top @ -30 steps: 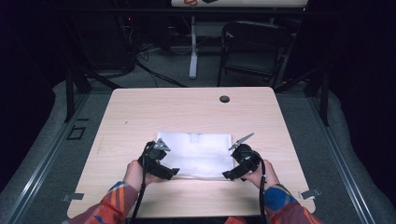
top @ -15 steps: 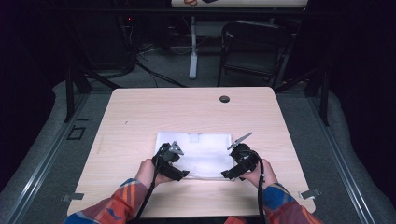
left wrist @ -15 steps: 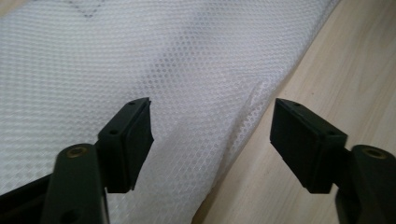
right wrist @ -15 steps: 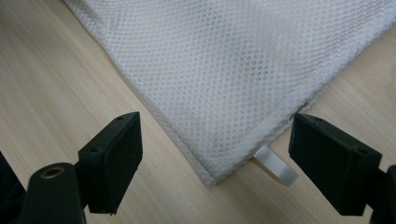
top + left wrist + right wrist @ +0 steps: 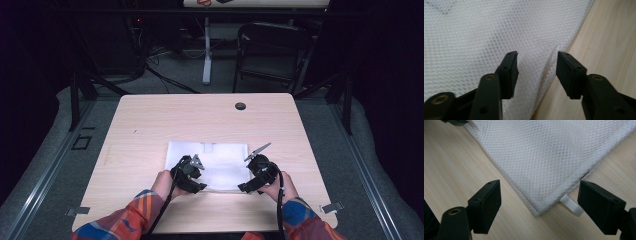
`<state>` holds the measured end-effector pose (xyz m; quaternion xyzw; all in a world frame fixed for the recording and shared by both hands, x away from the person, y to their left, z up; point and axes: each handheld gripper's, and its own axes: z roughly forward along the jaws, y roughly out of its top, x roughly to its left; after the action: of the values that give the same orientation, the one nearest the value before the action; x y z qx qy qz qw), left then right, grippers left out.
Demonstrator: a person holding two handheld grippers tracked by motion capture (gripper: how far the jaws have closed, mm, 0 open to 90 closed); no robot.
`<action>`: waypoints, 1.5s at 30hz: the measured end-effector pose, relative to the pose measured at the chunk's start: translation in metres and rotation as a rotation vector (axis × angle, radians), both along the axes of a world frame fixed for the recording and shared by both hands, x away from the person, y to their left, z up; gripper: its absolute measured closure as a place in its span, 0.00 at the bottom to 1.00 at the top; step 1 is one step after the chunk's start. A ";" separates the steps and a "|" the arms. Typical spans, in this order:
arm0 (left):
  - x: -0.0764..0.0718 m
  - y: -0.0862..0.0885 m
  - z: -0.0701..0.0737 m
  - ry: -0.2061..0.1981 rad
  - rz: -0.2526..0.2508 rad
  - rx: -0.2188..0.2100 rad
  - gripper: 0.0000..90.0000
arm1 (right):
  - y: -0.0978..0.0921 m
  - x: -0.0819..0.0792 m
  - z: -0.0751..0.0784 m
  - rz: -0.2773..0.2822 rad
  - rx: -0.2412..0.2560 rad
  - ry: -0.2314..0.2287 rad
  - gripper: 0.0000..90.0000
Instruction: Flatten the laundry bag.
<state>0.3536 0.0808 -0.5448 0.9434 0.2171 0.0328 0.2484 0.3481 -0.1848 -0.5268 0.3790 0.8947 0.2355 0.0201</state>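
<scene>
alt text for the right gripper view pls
A corner of a white mesh fabric bag lies flat on a light wooden table, between the right gripper's open black jaws. A small white tab sticks out beside that corner.

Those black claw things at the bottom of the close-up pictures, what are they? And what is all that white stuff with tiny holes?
They are the jaws of two hand-held grippers, tools that a person squeezes to pinch things. The picture from above shows the person's hands holding the left gripper and the right gripper over a wooden table. Each close-up comes from a small camera that rides on one gripper and looks along its jaws. The white stuff is a mesh bag lying flat on the table. The left gripper's jaws are open around a raised fold at the bag's edge. The right gripper's jaws are open around a corner of the bag, where a small white tab sticks out. Nothing is pinched yet.
</scene>
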 end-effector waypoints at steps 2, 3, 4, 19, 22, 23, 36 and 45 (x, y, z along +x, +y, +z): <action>0.000 -0.002 -0.003 0.001 -0.007 0.015 0.67 | 0.000 0.000 0.000 0.005 -0.006 0.005 0.22; 0.000 -0.002 -0.004 0.007 -0.015 0.019 0.69 | 0.000 0.000 0.000 0.006 -0.007 0.005 0.22; 0.000 -0.003 -0.005 0.011 -0.019 0.028 0.70 | 0.001 0.000 0.000 0.006 -0.008 0.005 0.22; 0.000 0.000 -0.010 0.029 -0.019 0.020 0.88 | 0.002 0.000 -0.002 0.012 -0.013 0.007 0.23; -0.001 0.000 -0.010 0.025 -0.016 0.016 0.92 | 0.003 0.000 -0.002 0.024 -0.017 0.012 0.23; -0.001 0.000 -0.010 0.022 -0.017 0.014 0.92 | 0.003 -0.001 -0.002 0.020 -0.011 0.011 0.23; -0.003 0.001 -0.007 0.020 -0.029 -0.005 0.96 | 0.008 -0.003 -0.001 0.025 -0.012 0.013 0.25; -0.005 0.001 -0.003 -0.007 -0.013 -0.017 0.97 | 0.008 -0.004 0.002 0.031 -0.006 -0.009 0.26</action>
<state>0.3486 0.0821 -0.5482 0.9425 0.2101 0.0327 0.2577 0.3441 -0.1773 -0.5253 0.3638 0.9012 0.2348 0.0216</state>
